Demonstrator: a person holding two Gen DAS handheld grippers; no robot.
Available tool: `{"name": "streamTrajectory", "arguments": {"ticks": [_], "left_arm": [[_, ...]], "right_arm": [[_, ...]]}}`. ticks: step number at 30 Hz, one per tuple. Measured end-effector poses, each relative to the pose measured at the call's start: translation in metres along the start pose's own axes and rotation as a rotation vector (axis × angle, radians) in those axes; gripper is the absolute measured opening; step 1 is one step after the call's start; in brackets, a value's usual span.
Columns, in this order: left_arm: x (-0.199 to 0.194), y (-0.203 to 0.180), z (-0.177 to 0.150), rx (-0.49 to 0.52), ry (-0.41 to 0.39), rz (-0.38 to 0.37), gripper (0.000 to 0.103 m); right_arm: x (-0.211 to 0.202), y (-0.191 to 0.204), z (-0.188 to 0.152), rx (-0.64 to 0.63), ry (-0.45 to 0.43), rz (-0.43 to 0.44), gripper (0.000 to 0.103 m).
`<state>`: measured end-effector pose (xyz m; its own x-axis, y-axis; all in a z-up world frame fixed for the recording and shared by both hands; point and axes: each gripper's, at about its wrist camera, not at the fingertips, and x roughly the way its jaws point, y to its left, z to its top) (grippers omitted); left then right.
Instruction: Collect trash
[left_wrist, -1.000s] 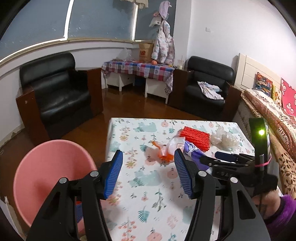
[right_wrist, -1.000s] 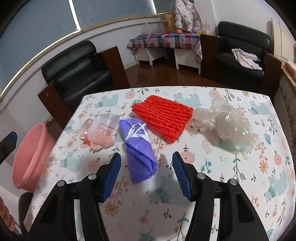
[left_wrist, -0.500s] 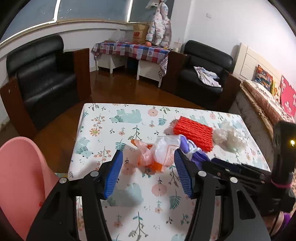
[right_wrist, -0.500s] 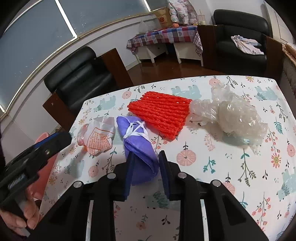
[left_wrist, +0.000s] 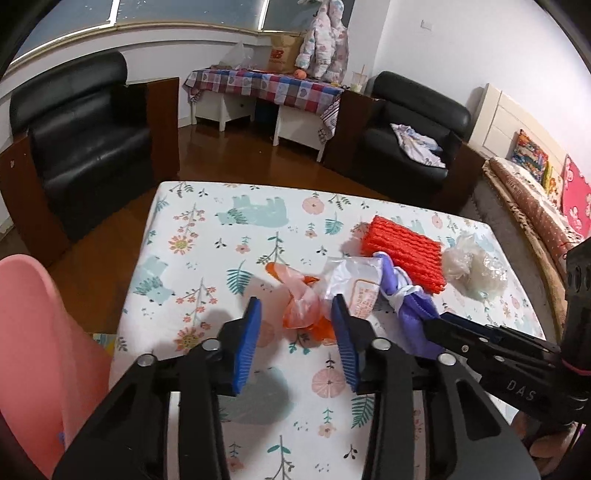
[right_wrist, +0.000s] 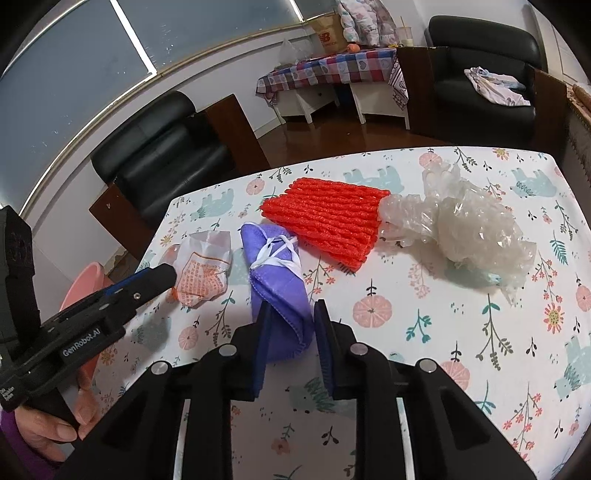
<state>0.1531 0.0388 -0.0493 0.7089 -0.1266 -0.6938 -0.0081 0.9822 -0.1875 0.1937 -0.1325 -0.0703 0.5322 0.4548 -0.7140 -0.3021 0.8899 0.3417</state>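
Trash lies on the floral table (left_wrist: 207, 236): an orange-and-white plastic wrapper (left_wrist: 314, 299) (right_wrist: 203, 273), a folded purple mask (right_wrist: 279, 273) (left_wrist: 410, 306), a red foam net (right_wrist: 328, 225) (left_wrist: 402, 251) and crumpled clear plastic (right_wrist: 465, 229) (left_wrist: 472, 269). My left gripper (left_wrist: 295, 343) is open, its blue pads on either side of the wrapper's near end. My right gripper (right_wrist: 290, 343) is shut on the near end of the purple mask, which rests on the table.
A pink bin (left_wrist: 40, 354) (right_wrist: 86, 284) stands off the table's left edge. Black armchairs (left_wrist: 85, 136) and a checkered side table (left_wrist: 266, 85) stand behind on the wooden floor. A bed (left_wrist: 535, 206) runs along the right side.
My right gripper moved forward and closed from wide open onto the purple mask. My left gripper moved forward and down until its open pads flank the wrapper.
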Motion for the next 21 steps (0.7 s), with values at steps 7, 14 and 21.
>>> {"name": "streamTrajectory", "arguments": {"ticks": [7, 14, 21], "left_arm": [[-0.006, -0.003, -0.001, 0.012, -0.009, -0.029, 0.010], [-0.029, -0.002, -0.004, -0.002, -0.054, -0.022, 0.009], [-0.067, 0.000, -0.010, 0.001, -0.120, -0.015, 0.009]], "right_arm": [[0.000, -0.001, 0.000, 0.001, 0.000, 0.001, 0.023], [-0.001, 0.000, -0.001, -0.001, 0.002, 0.011, 0.020], [0.001, 0.003, -0.001, -0.003, 0.000, 0.036, 0.017]]}}
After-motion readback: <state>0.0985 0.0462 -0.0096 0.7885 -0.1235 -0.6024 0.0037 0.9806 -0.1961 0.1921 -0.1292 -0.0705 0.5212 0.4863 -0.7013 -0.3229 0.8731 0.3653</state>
